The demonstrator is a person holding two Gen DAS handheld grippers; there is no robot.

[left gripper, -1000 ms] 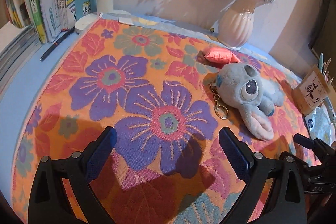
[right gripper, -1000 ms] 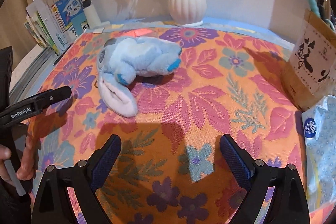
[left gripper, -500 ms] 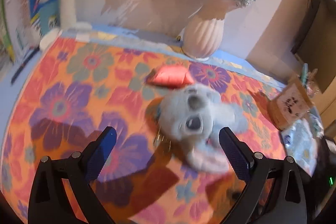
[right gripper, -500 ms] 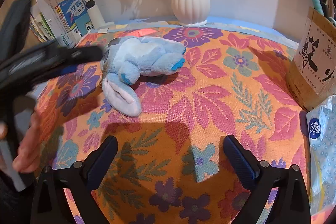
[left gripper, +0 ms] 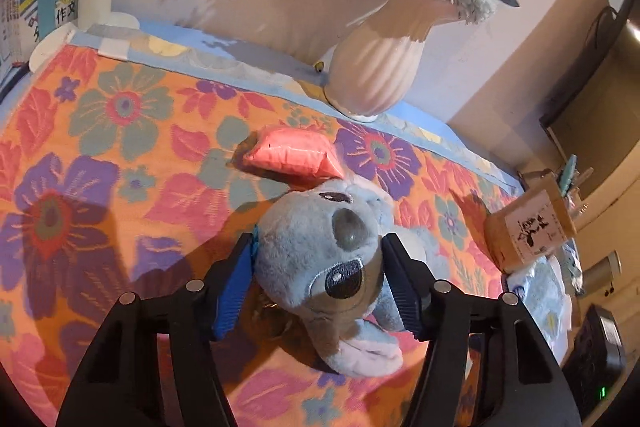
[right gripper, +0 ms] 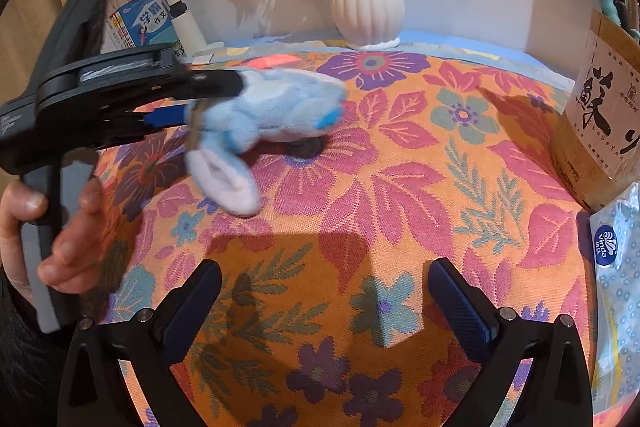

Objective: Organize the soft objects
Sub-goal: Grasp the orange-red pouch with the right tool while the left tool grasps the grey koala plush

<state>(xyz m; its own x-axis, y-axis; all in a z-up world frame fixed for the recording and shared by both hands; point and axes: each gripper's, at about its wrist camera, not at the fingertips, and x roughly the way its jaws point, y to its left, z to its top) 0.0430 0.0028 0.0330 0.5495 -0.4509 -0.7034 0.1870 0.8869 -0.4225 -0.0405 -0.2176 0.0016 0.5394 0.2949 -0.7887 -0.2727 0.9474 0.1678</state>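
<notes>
The left tongs (left gripper: 318, 281) have just been closing around the head of the blue plush toy (left gripper: 320, 263), and in the left wrist view both blue pads meet the fur at its cheeks, so they grip it. From the right wrist view the toy (right gripper: 272, 111) seems lifted a little at the head end, its pink-lined ear (right gripper: 224, 179) hanging down, though blur makes it hard to say whether the body has left the flowered cloth (right gripper: 400, 187). The right tongs (right gripper: 324, 303) stand wide apart with nothing between them, only bare cloth, well short of the toy.

As a judgement, the work is at its start: one soft thing is taken up but not yet placed anywhere, and no bin or chosen spot for it shows. Just beyond the left tongs, touching or nearly touching the top of the toy's head, lies a small pink pillow-like pouch (left gripper: 292, 157), untouched and presumably still to be sorted.

The toy is pale blue-grey, fluffy, with large dark embroidered eyes and a dark nose; it yields under the pads. A metal keyring (left gripper: 272, 319) hangs dimly below it, between the tongs
</notes>
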